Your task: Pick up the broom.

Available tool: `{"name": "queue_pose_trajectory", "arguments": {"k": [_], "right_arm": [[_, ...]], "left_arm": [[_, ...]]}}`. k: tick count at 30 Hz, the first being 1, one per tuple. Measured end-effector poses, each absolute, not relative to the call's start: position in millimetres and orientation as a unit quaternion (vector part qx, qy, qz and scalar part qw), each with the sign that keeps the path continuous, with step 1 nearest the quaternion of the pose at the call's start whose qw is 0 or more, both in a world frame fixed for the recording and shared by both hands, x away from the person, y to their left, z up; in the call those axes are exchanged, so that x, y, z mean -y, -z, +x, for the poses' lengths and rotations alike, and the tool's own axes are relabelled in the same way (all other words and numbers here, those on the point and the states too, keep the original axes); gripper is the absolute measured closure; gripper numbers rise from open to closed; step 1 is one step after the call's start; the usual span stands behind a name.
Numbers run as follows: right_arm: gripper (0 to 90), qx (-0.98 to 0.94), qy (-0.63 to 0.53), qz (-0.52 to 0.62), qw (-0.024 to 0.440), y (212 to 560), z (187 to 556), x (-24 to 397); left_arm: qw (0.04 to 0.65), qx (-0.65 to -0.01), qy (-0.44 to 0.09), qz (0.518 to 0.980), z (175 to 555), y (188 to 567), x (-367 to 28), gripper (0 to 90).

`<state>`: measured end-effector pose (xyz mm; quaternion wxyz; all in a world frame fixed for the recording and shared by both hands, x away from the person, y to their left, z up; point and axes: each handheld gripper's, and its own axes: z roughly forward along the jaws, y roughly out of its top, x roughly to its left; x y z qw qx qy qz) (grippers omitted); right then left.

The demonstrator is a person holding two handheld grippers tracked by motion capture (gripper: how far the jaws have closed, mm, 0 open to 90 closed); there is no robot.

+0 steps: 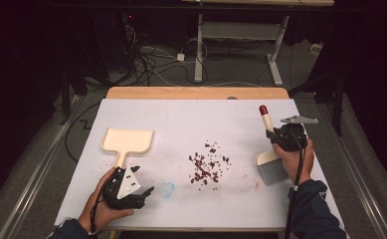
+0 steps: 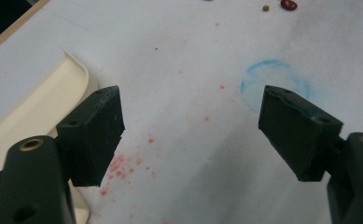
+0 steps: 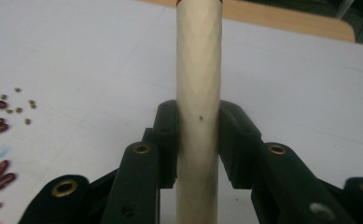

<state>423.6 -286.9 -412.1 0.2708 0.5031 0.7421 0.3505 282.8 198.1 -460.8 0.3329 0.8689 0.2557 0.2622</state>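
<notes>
A cream dustpan (image 1: 127, 141) lies flat at the left of the white table sheet (image 1: 191, 119), its handle pointing toward the person. My left gripper (image 1: 142, 180) rests just in front of that handle, open, with bare sheet between its jaws (image 2: 191, 107); the dustpan's edge (image 2: 39, 102) shows to the left. My right gripper (image 1: 272, 134) is shut on the cream handle of a hand brush (image 1: 269, 164), which has a red tip and grey bristles. In the right gripper view both pads clamp the brush handle (image 3: 198, 70). Red beans and small green ones (image 1: 206, 164) lie scattered mid-table.
A faint blue ring (image 1: 167, 189) is drawn on the sheet just right of the left gripper. Red smudges (image 2: 118, 165) stain the sheet near it. A wooden table edge (image 1: 196, 92) runs along the back, and cables and a desk frame (image 1: 201, 45) stand on the floor beyond.
</notes>
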Motion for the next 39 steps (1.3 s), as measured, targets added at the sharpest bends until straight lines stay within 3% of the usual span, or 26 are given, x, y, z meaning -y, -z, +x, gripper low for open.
{"name": "queue_pose_trajectory", "arguments": {"k": [18,34,39], "right_arm": [[70.7,-0.71,-0.429,0.466,0.307,378,388,285],[70.6,-0.704,-0.498,0.393,0.319,351,344,217],[70.6,-0.707,-0.513,0.374,0.312,352,331,197]], "left_arm": [[0.404,-0.261,-0.232,0.846,286,439,-180,22.1],[0.498,-0.162,-0.17,0.835,290,404,-74,23.8],[0.515,-0.165,-0.164,0.825,295,399,-45,23.3]]}}
